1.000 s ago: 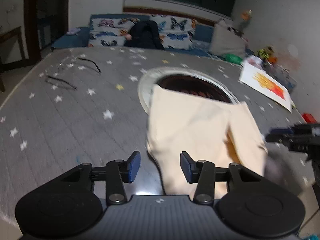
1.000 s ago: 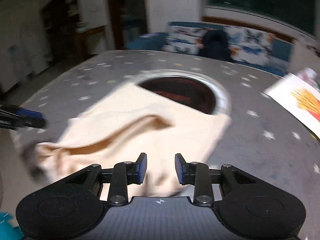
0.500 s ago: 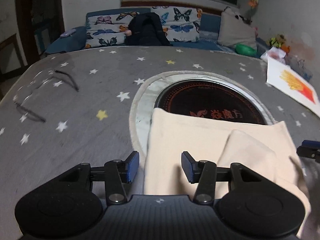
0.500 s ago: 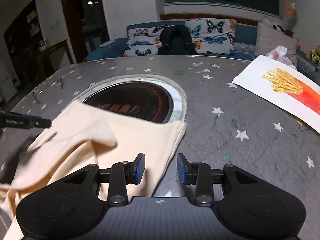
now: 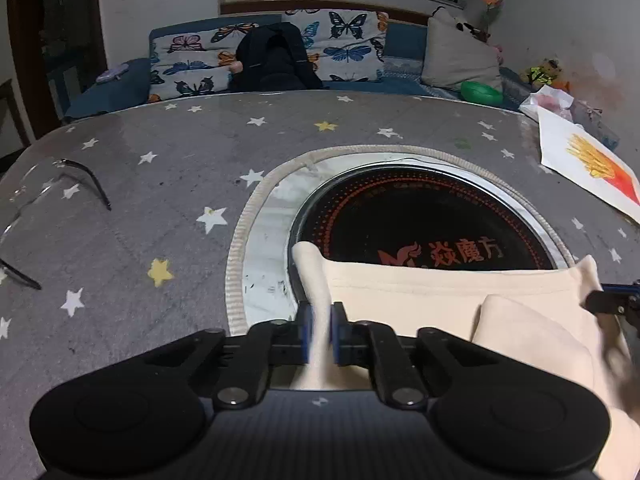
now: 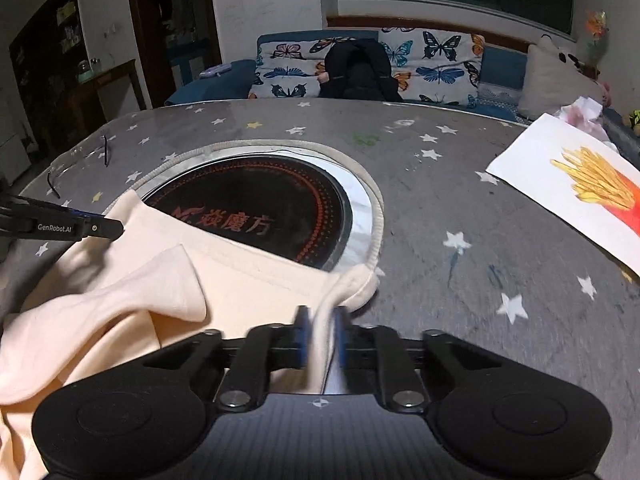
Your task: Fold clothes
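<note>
A cream garment (image 5: 440,292) lies on the grey star-print table, its far edge over the round black cooktop (image 5: 420,224). My left gripper (image 5: 320,334) is shut on the garment's left far corner. My right gripper (image 6: 322,338) is shut on the garment's right far corner (image 6: 352,284). A loose fold of the garment (image 6: 132,292) lies on top between the two corners. The left gripper's fingertips (image 6: 100,228) show at the left of the right wrist view, the right gripper's fingertips (image 5: 608,300) at the right of the left wrist view.
A sheet with a fries drawing (image 6: 592,192) lies at the table's right. Spectacles (image 5: 60,184) lie at the left. A butterfly-print sofa (image 5: 280,56) with a black bag (image 5: 276,60) stands beyond the table.
Both grippers have closed on the garment's far corners. They were open above the cloth half a second ago, and the garment now lies flatter on the table.
</note>
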The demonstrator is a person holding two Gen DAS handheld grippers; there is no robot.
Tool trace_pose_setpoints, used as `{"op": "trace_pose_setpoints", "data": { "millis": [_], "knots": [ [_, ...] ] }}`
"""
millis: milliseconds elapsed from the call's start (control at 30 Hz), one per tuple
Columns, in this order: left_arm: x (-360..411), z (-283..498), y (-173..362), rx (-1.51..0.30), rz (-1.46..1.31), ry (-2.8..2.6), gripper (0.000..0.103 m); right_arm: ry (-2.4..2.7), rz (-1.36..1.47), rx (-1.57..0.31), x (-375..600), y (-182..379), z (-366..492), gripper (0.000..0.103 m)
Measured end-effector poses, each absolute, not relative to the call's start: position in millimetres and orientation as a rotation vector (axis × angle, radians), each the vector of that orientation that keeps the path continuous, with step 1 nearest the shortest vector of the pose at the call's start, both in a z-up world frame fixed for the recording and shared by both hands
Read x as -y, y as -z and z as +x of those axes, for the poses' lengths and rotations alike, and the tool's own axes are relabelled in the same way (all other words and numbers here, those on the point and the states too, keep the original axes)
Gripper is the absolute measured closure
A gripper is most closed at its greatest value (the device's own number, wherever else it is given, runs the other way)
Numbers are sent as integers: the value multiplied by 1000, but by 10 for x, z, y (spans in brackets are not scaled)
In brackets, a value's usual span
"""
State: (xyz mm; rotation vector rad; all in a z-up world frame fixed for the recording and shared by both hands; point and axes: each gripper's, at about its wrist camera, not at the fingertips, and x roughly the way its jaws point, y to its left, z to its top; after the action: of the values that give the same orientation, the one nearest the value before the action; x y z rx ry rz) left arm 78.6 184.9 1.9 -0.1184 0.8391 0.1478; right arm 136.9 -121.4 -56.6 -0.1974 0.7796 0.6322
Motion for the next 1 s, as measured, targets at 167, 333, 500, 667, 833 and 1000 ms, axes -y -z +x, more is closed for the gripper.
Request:
{"op": "trace_pose_setpoints", "data": {
  "millis": [167, 333, 500, 667, 833, 1000],
  "knots": [
    [-1939, 847, -63, -817, -119, -165, 96, -648, -230, -744, 1074, 487, 1487, 96],
    [-2117, 1052, -133, -794, -138, -203, 96, -648, -268, -688, 834, 365, 1729, 96],
    [-2259, 1250, -118, -804, -153, -238, 95, -630, -278, -645, 572, 298, 2022, 96],
    [-2327, 1343, -98, -818, -152, -267, 82, -640, -292, -660, 415, 328, 2166, 91],
    [-2223, 1225, -249, -785, -157, -252, 77, -672, -276, -664, 543, 196, 2073, 87],
    [-1809, 1163, -409, -754, -130, -128, 67, -709, -289, -677, 657, 109, 1865, 82]
  ]
}}
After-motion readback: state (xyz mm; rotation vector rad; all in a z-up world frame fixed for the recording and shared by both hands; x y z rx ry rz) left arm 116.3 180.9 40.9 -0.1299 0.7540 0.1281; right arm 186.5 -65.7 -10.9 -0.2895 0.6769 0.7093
